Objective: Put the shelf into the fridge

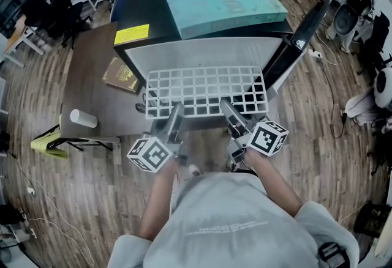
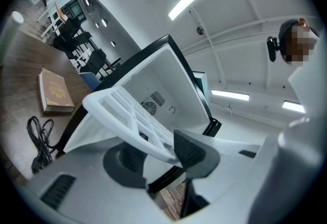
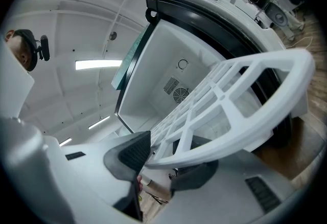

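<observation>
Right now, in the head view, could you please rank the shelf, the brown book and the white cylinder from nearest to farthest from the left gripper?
1. Shelf, gripped by the left gripper.
2. Brown book, on the table to its left.
3. White cylinder, farther left at the table's edge.
</observation>
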Demonstrator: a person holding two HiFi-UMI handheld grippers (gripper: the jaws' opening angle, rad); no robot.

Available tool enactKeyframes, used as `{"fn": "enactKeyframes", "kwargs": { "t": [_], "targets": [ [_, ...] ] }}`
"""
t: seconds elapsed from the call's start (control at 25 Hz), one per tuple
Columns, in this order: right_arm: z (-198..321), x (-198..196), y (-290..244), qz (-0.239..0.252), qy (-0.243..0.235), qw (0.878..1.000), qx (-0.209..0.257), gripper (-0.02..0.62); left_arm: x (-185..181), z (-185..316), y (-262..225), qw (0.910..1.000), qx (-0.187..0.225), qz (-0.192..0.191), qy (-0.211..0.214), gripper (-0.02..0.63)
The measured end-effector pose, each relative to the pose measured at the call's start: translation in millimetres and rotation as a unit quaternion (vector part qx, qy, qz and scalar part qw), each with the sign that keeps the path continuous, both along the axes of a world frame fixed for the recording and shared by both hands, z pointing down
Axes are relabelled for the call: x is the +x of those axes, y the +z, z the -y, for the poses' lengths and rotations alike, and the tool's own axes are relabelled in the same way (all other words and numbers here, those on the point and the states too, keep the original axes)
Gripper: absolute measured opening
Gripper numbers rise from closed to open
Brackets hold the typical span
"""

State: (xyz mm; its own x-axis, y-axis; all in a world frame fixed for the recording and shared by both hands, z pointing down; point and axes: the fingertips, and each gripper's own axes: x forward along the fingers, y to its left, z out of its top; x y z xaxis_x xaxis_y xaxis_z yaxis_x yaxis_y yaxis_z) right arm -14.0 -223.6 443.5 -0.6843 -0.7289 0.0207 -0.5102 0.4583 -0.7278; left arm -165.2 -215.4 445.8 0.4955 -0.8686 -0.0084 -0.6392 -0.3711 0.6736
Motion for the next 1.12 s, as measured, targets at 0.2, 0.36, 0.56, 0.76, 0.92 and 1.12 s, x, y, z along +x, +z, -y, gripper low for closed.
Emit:
{"fn": "enactKeyframes", "kwargs": {
  "t": [0.2,0.36,0.56,0.76,0.92,1.12],
  "targets": [
    [1.8,-0.7,0.8,0.000,-0.004,1.000,0.000,0.133,-0.6,1.0,0.9,1.0000,0.000,-0.001,-0.001,0.143],
    [4.2,-0.1,0.4,-0.002,-0.002,1.000,0.001,0.133,-0.1,2.2,0.9,1.0000,-0.001,0.000,0.000,0.143],
    [12.2,2.1,-1.8,-0.004,-0.011,1.000,-0.001,0.133,2.5,5.3,-1.2,1.0000,0.000,-0.001,-0.003,0.143],
    [16.8,3.6,-1.4,-0.005,-0.013,1.000,-0.002,0.133,4.2,8.7,0.1,0.9999,-0.006,0.014,-0.001,0.144],
    [24.4,3.0,-4.2,-0.010,-0.017,1.000,-0.002,0.134,3.9,15.3,-2.7,0.9997,-0.005,0.023,-0.001,0.152],
    [30.6,2.2,-6.1,-0.013,-0.018,1.000,-0.002,0.135,3.3,21.8,-4.1,0.9997,-0.009,0.024,-0.001,0.153]
  ]
}}
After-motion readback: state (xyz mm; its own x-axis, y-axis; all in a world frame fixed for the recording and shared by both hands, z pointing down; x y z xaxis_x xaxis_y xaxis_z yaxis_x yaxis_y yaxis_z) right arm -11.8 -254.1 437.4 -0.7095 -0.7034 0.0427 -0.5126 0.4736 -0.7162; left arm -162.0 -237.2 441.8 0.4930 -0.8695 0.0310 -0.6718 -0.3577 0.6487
